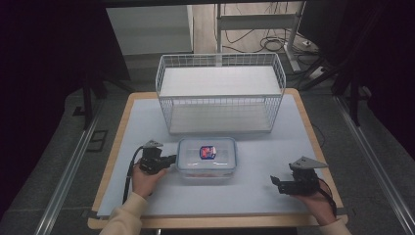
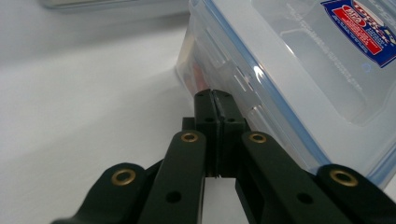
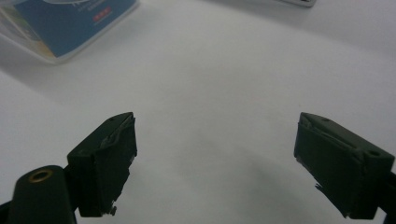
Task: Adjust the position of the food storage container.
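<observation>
The clear rectangular plastic container with a blue-sealed lid and a red-and-blue label (image 1: 206, 157) was seen lying flat on the white-topped bench (image 1: 274, 161), just in front of the white wire basket (image 1: 220, 93). The left claw (image 1: 171, 159) was held at the container's left side; in the left gripper view its jaws were closed against each other with nothing between them, the tips (image 2: 215, 100) right at the container's side wall (image 2: 233, 79), though contact could not be confirmed. The right claw (image 1: 275, 181) was held low over the bench, well apart from the container on its right. In the right gripper view its jaws were spread wide, empty, over bare white surface (image 3: 210, 93).
</observation>
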Demonstrator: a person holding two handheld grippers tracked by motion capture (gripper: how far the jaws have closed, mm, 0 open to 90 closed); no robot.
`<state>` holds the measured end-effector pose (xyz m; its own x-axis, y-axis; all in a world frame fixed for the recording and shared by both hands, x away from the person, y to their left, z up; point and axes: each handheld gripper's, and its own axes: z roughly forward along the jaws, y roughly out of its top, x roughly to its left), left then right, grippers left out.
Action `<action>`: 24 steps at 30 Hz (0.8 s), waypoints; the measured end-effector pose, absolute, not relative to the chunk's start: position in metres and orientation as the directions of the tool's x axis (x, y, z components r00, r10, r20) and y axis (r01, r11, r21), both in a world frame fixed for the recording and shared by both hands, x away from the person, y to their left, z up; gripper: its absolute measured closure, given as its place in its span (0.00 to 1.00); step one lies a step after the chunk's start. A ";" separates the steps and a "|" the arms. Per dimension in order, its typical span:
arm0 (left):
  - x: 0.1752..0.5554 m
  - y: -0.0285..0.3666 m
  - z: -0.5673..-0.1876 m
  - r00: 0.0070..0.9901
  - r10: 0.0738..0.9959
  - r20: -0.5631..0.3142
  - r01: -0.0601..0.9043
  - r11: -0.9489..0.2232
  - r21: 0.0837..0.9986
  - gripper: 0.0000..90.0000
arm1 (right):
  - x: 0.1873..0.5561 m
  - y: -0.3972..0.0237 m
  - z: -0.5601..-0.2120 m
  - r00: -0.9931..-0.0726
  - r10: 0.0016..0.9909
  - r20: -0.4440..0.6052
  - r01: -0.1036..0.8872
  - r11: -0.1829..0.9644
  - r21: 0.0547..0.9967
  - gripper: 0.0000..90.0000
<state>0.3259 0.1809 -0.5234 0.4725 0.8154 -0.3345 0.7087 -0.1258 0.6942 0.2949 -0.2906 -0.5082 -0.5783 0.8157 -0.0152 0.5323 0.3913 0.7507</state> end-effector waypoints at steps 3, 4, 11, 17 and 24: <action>0.329 0.171 -0.523 0.486 0.809 -0.332 0.704 -0.136 0.697 1.00 | 0.295 -0.290 -0.508 -0.580 0.814 -0.015 0.532 0.392 0.751 0.15; 0.329 0.167 -0.523 0.491 0.806 -0.329 0.701 -0.142 0.699 1.00 | 0.295 -0.290 -0.508 -0.581 0.814 -0.015 0.531 0.393 0.751 0.15; 0.329 0.160 -0.524 0.499 0.800 -0.333 0.696 -0.141 0.704 1.00 | 0.294 -0.289 -0.508 -0.583 0.813 -0.010 0.525 0.386 0.758 0.15; 0.329 0.161 -0.525 0.496 0.789 -0.363 0.706 -0.123 0.697 1.00 | 0.294 -0.289 -0.508 -0.582 0.813 -0.007 0.517 0.377 0.769 0.15; 0.329 0.161 -0.524 0.508 0.782 -0.362 0.703 -0.133 0.699 1.00 | 0.295 -0.289 -0.507 -0.580 0.815 0.000 0.511 0.364 0.779 0.14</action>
<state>0.3286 0.1605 -0.5240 0.5075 0.7821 -0.3616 0.7030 -0.1332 0.6986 0.2946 -0.2888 -0.5068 -0.5797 0.8148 -0.0004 0.5107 0.3638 0.7790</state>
